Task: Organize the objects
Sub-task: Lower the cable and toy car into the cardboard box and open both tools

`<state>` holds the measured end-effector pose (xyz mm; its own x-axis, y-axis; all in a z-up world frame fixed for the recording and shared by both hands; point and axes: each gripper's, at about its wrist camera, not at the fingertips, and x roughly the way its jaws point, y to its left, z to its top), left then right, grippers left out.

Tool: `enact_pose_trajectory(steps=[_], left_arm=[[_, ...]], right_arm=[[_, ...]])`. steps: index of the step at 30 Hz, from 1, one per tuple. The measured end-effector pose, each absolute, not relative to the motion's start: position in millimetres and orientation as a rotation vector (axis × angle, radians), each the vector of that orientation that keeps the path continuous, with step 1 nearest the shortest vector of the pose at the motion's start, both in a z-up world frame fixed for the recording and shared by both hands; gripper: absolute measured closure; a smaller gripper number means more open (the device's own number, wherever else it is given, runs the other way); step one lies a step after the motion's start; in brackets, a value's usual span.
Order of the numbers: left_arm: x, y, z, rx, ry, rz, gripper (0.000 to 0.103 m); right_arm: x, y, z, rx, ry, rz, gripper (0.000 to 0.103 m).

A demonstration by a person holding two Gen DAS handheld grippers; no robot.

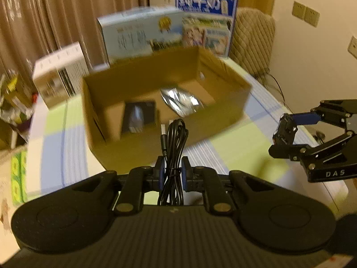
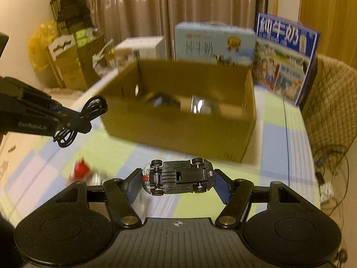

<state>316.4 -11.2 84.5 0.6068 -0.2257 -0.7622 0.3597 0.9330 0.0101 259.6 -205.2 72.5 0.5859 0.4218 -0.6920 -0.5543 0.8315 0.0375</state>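
A: How far along does the tidying look?

B: Partway, I'd judge. The cardboard box (image 1: pixel 156 102) ahead of both tongs already holds a shiny silver pouch (image 1: pixel 181 101) and a dark packet (image 1: pixel 138 117); anything else inside is too blurred to tell.

A: And what's in hand?

B: The left tongs (image 1: pixel 173 173) are pressed together on a bundled black cable (image 1: pixel 174 140), which sticks up past the tips and hangs below them, just short of the box's near wall. The right tongs (image 2: pixel 178 179) pinch a toy car (image 2: pixel 178 177) end to end, underside facing the camera, wheels showing. It is clear of the counter (image 2: pixel 279 138), with the box beyond it.

A: So both loads are still outside the box?

B: Yes, neither is over the opening yet. Those two drops look like the next job.

A: Anything left lying about?

B: A red thing (image 2: pixel 81 167) lies on the counter, just left of the right tongs and below the left ones. It's blurred; I can't say what it is. It probably goes in afterwards.
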Motion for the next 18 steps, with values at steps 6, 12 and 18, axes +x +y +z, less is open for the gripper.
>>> enact_pose_trajectory(steps=[6,12,18], left_arm=[[361.4,-5.9,109.1,0.167,0.812,-0.309,0.091],[394.5,-7.4,100.8,0.165,0.823,-0.288,0.091],[420.6,-4.0,82.7,0.147,0.842,-0.259,0.091]], right_arm=[[303.3,-179.5,107.6,-0.207,0.677,0.565,0.039],[348.0,-159.8,107.0,-0.190,0.677,0.544,0.039],[383.5,-153.4,93.2,-0.138,0.703,0.492,0.039]])
